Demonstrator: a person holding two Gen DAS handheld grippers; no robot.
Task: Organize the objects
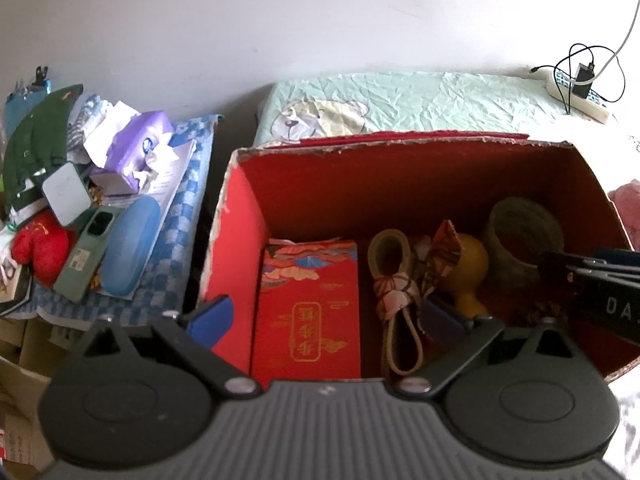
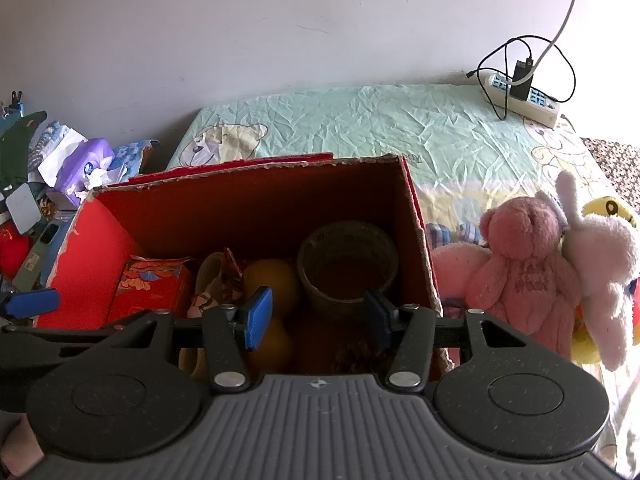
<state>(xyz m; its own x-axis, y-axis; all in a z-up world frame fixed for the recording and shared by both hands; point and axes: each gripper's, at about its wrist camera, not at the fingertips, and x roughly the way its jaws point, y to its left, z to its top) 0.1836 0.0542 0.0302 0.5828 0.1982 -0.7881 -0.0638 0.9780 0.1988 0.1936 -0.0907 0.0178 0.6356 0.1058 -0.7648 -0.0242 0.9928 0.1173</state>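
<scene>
An open red cardboard box (image 1: 360, 184) (image 2: 240, 208) stands on the bed. Inside it lie a red gift packet (image 1: 310, 304) (image 2: 154, 284) with gold characters, a looped beige cord (image 1: 394, 280) tied with floral fabric, a yellow gourd-shaped object (image 1: 472, 268) (image 2: 272, 280) and a woven cup (image 1: 524, 236) (image 2: 348, 264). My left gripper (image 1: 328, 320) hovers open over the box's left half, above the red packet. My right gripper (image 2: 318, 318) hovers open over the right half, near the woven cup. Neither holds anything.
A pink teddy bear (image 2: 520, 268), a white plush (image 2: 600, 260) and a yellow plush (image 2: 608, 208) lie right of the box. On the left sits a pile with a purple tissue pack (image 1: 136, 148), phone (image 1: 86, 252) and blue case (image 1: 130, 244). A power strip (image 2: 524, 96) lies far right.
</scene>
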